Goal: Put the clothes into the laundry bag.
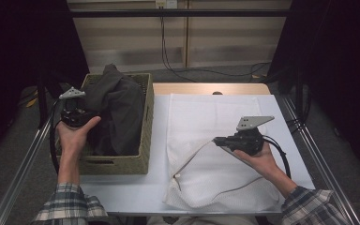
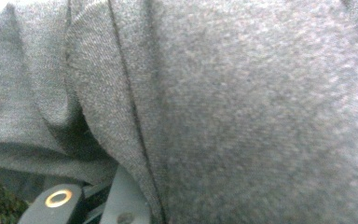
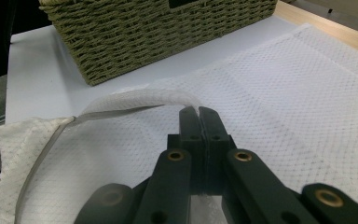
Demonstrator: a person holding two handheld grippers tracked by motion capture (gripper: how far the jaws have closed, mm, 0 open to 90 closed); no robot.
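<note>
A dark grey garment (image 1: 117, 108) lies heaped in a woven green basket (image 1: 146, 131) at the table's left, one fold standing above the far rim. My left gripper (image 1: 86, 115) reaches into it from the left and is shut on the garment (image 2: 214, 102), whose cloth covers the jaw tips. A white mesh bag (image 1: 215, 117) lies flat to the right of the basket. My right gripper (image 1: 215, 140) is shut on the bag's banded mouth edge (image 3: 135, 100) and lifts it slightly off the bag (image 3: 284, 93); its jaws (image 3: 199, 112) meet tightly.
The basket (image 3: 168, 32) stands close beside the bag's left side on the white table (image 1: 154, 187). A wooden strip (image 1: 206, 88) runs along the far edge. Metal rails flank the table, and cables trail across the floor behind it.
</note>
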